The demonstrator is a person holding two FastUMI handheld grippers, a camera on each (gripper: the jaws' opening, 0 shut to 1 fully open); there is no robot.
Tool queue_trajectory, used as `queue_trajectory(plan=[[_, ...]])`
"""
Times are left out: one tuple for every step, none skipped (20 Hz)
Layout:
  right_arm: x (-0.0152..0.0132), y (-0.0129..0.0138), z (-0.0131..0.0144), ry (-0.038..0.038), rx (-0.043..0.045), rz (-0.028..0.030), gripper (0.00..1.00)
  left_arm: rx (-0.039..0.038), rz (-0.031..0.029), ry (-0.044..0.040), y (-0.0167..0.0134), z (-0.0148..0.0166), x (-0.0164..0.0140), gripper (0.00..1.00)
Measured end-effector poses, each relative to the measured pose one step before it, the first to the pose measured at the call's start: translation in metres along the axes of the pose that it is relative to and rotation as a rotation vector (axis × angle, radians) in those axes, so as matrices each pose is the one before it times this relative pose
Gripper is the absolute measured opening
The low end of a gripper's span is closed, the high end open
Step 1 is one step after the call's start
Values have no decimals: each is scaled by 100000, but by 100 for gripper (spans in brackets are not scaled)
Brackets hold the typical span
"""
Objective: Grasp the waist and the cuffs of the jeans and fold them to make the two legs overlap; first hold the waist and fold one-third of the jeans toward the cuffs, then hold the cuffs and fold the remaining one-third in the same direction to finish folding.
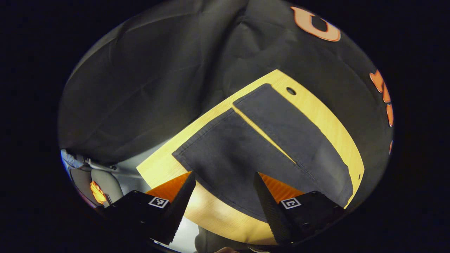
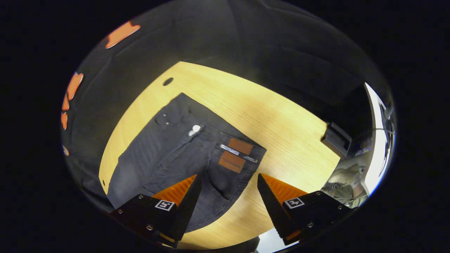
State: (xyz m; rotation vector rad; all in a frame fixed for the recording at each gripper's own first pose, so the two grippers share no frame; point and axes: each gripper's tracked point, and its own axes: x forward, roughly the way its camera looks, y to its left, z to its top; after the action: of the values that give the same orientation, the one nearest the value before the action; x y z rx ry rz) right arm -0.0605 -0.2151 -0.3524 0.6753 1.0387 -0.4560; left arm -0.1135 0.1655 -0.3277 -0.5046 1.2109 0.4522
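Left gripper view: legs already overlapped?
No. The jeans lie flat on the table, both legs side by side with wood showing between them.

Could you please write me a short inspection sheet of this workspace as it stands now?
Surface: wooden table, with a small hole near its far edge.
Job's things: dark jeans lie flat and unfolded; the legs lie apart, the waist has brown patches.
Clutter: black box at the table's edge.
Grippers: left gripper open above the cuffs; right gripper open above the waist; neither holds anything.
Cables: nothing seen.
Surroundings: black cloth wall behind the table.
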Motion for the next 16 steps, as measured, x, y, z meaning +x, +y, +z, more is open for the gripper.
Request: queue_trajectory(plan=[[810, -350, -119, 1787, 1956, -716, 98, -2038, 1341, 3512, 455, -213, 231, 99], [802, -304, -73, 2097, 1635, -1113, 98, -1630, 25, 2762, 83, -124, 425, 99], [501, -216, -15, 1388, 1372, -860, 98, -3098, 1211, 4430, 410, -305, 390, 99], [583, -244, 20, 1465, 738, -1300, 98, -2369, 502, 3795, 453, -315, 688, 99], [391, -136, -4, 1248, 961, -931, 98, -3139, 1957, 3125, 696, -234, 448, 99], [446, -150, 127, 1147, 539, -1364, 98, -2089, 1856, 3305, 501, 30, 717, 99], [314, -300, -71, 979, 563, -2148, 98, -2335, 2487, 2892, 640, 501, 183, 99], [126, -122, 52, 1923, -350, -1855, 98, -2122, 927, 1093, -34, 771, 788, 99], [95, 146, 72, -103, -207, -1099, 98, -2083, 2044, 3151, 339, 428, 740, 99], [274, -74, -47, 749, -1520, -2043, 96, -2159, 41, 978, 96, 430, 980, 99], [-134, -50, 35, 168, -1040, -2617, 96, -2505, 1679, 1606, 38, 468, 1092, 99], [209, 43, 14, 688, -1122, -2838, 96, -2453, 1516, 2265, 249, -26, 824, 99], [113, -9, -53, 983, -238, -3099, 96, -1967, 3263, 1870, 218, -59, 666, 100], [51, 384, 72, 815, 1102, -1991, 96, -1420, 415, -695, -396, 549, 69, 99], [17, 338, -70, 752, 1090, -613, 96, -103, 870, 493, -274, 175, -507, 99], [-45, 169, -58, -406, 1007, -230, 90, -2796, 688, -1258, 113, -290, 434, 98]])
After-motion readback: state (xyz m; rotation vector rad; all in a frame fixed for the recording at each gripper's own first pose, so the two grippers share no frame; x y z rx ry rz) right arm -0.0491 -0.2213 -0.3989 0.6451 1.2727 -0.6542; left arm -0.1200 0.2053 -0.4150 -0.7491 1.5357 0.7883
